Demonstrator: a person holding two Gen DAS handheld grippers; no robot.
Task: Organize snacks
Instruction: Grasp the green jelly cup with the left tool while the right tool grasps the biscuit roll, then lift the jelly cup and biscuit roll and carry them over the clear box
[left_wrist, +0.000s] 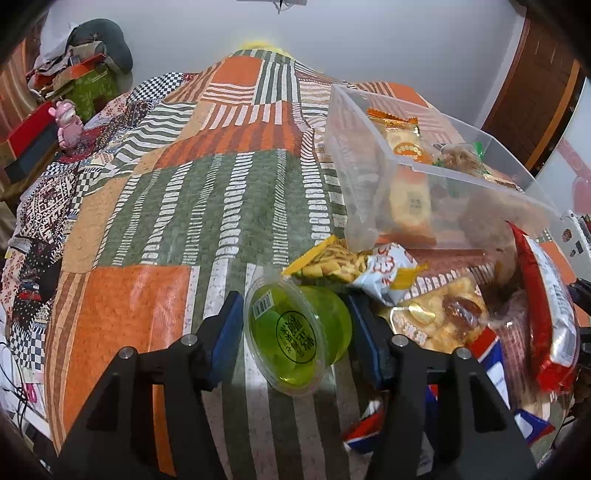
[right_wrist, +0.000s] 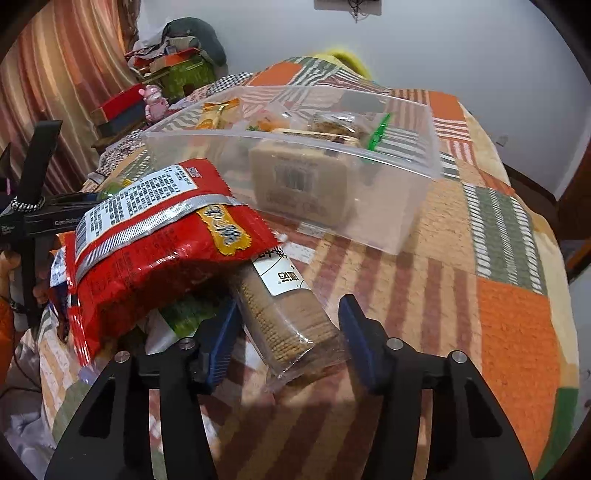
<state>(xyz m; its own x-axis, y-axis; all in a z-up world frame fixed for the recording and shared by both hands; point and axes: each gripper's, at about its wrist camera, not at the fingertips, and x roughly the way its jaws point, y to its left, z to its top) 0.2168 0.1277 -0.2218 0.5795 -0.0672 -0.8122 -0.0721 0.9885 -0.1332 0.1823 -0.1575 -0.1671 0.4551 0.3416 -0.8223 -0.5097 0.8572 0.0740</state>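
Note:
In the left wrist view my left gripper (left_wrist: 295, 325) is open, its blue pads on either side of a green jelly cup (left_wrist: 295, 332) that lies on its side on the patchwork cloth, with a small gap at each pad. A clear plastic bin (left_wrist: 369, 155) with several snacks stands beyond it to the right. In the right wrist view my right gripper (right_wrist: 290, 332) is open around the near end of a clear sleeve of brown biscuits (right_wrist: 291, 317). A red snack bag (right_wrist: 159, 240) lies over the sleeve's far end. The bin (right_wrist: 406, 206) stands behind.
A pile of snack packets (left_wrist: 436, 310) lies right of the jelly cup. A pink toy figure (left_wrist: 68, 123) and stacked boxes (left_wrist: 33, 140) stand at the far left. The left gripper's handle (right_wrist: 37, 206) shows at the left of the right wrist view.

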